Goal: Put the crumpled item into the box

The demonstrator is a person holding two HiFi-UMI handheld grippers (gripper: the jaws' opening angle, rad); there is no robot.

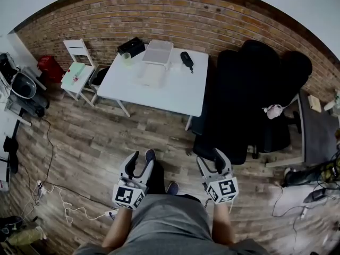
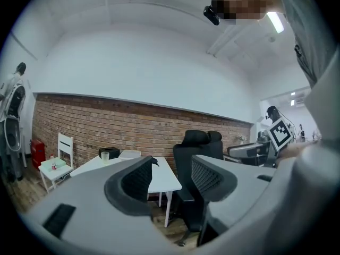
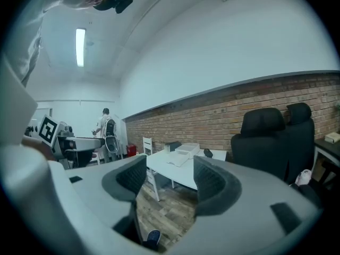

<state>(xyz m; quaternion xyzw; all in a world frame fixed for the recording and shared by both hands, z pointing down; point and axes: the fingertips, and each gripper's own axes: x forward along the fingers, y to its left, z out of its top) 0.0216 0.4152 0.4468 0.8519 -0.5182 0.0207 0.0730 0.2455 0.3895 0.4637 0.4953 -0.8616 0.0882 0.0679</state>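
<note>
Standing well back from the table [image 1: 180, 92], reach not yet begun.
At bottom centre the left gripper [image 1: 139, 166] and right gripper [image 1: 212, 163] hang with fingers apart and empty; the crumpled item [image 1: 151, 74], seemingly the pale heap at upper centre, lies beside the clear box [image 1: 158, 52], so walking closer comes first.

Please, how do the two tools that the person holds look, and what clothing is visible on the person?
The left tool and right tool are light grey, each with two curved jaws lined by black ribbed pads. Each carries a cube with black-and-white square markers. No cables show on them. The person wears grey clothing; no sleeves reach the forearms.
</note>
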